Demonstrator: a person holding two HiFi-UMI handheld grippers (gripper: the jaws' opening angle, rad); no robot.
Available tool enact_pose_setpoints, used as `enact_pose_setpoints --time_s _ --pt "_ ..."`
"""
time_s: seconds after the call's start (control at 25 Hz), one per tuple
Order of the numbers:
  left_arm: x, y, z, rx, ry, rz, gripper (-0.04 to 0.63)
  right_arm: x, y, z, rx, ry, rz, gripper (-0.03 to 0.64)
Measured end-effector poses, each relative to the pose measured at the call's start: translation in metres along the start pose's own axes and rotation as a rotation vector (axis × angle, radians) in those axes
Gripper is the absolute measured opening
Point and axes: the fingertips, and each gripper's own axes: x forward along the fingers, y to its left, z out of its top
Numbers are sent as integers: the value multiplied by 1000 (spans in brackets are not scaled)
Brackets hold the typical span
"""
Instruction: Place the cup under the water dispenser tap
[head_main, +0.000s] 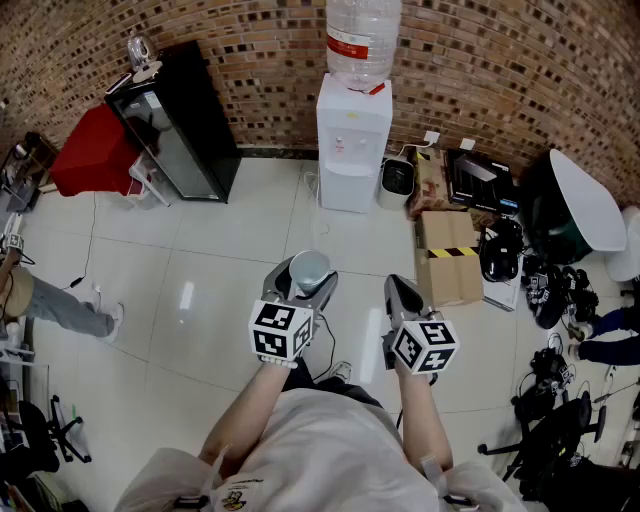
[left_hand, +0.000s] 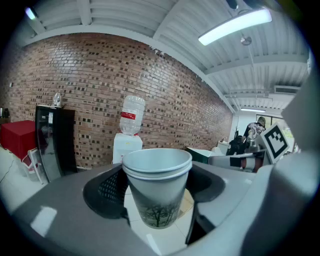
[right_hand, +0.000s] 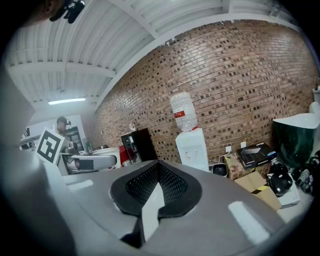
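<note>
A white paper cup (head_main: 308, 268) with a tree print stands upright between the jaws of my left gripper (head_main: 303, 284), which is shut on its sides. In the left gripper view the cup (left_hand: 157, 200) fills the middle, with both pads against its wall. The white water dispenser (head_main: 352, 140) with a clear bottle on top stands against the brick wall, well ahead of both grippers; it also shows as the dispenser (left_hand: 126, 148) and the dispenser (right_hand: 192, 148). My right gripper (head_main: 402, 292) is shut with nothing in it, its tips meeting in the right gripper view (right_hand: 157, 172).
A black cabinet (head_main: 175, 120) and a red block (head_main: 95, 150) stand left of the dispenser. Cardboard boxes (head_main: 450, 260), bags and a white-topped tub (head_main: 580, 205) crowd the right side. A person's leg (head_main: 60, 305) shows at the left edge. White tile floor lies between me and the dispenser.
</note>
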Motion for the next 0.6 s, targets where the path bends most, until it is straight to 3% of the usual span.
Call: enact_pose_setpoints --time_s 0.6 --pt "40 54 -3 -35 26 -4 351 57 -7 -17 61 54 8 0"
